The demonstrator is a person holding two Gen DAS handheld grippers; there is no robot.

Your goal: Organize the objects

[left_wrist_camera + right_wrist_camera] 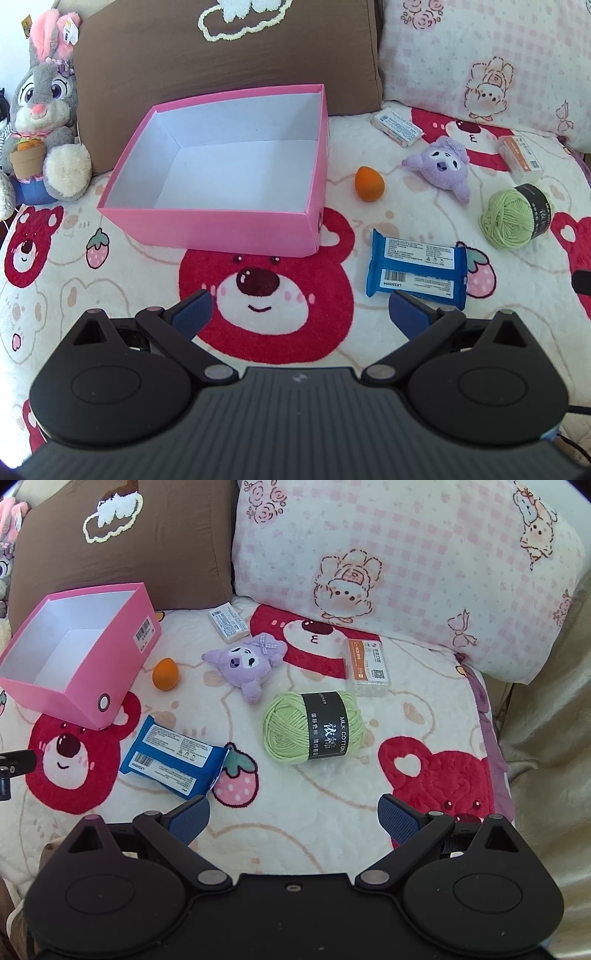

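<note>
An empty pink box (221,229) with a white inside stands on the bear blanket; it also shows at the left of the right wrist view (122,664). To its right lie an orange egg-shaped sponge (369,183) (165,674), a purple plush (441,167) (245,664), a blue wipes pack (415,267) (173,760), a green yarn ball (511,218) (314,727), a white packet (397,129) (228,622) and a clear orange-labelled box (519,157) (367,666). My left gripper (299,310) is open and empty, before the pink box. My right gripper (293,814) is open and empty, before the yarn.
A brown cushion (221,48) and a pink checked pillow (406,554) stand behind the objects. A grey rabbit plush (44,110) sits at the far left. The blanket's right edge (495,738) drops to a beige cover.
</note>
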